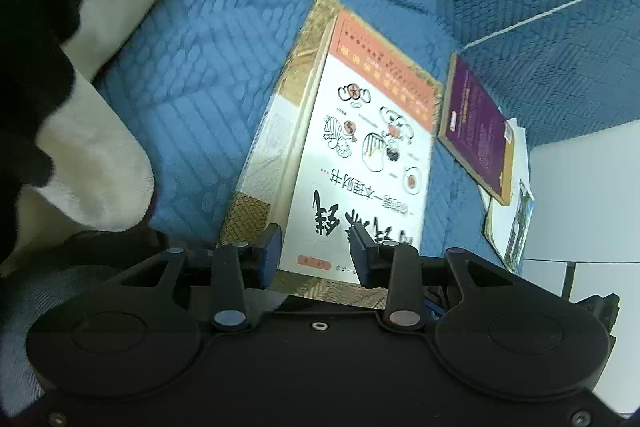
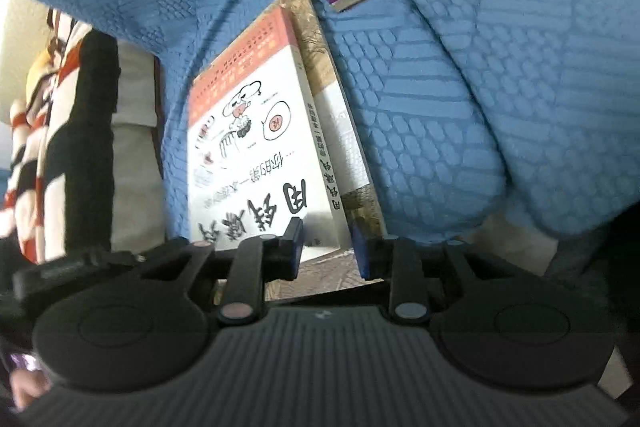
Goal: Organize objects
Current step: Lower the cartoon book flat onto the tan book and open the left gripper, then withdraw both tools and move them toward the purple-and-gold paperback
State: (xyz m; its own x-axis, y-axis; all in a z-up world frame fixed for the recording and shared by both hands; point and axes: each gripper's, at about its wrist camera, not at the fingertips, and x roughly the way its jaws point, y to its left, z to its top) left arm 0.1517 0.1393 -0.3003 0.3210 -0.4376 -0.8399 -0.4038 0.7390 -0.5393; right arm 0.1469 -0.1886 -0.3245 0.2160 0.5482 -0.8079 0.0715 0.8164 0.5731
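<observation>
1. On the blue quilt [image 1: 208,75] lie two stacked books, the white book [image 1: 360,163] on the patterned book [image 1: 256,155]; their long axis runs straight away from both grippers
2. Left gripper [image 1: 316,255] and right gripper [image 2: 326,251] each straddle the stack's near end, jaws narrowly parted, gripping nothing I can see; neither is clearly nearer

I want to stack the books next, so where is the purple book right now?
The purple book lies on the blue quilt, right of the white cartoon-cover book in the left wrist view, partly over white papers.
</observation>
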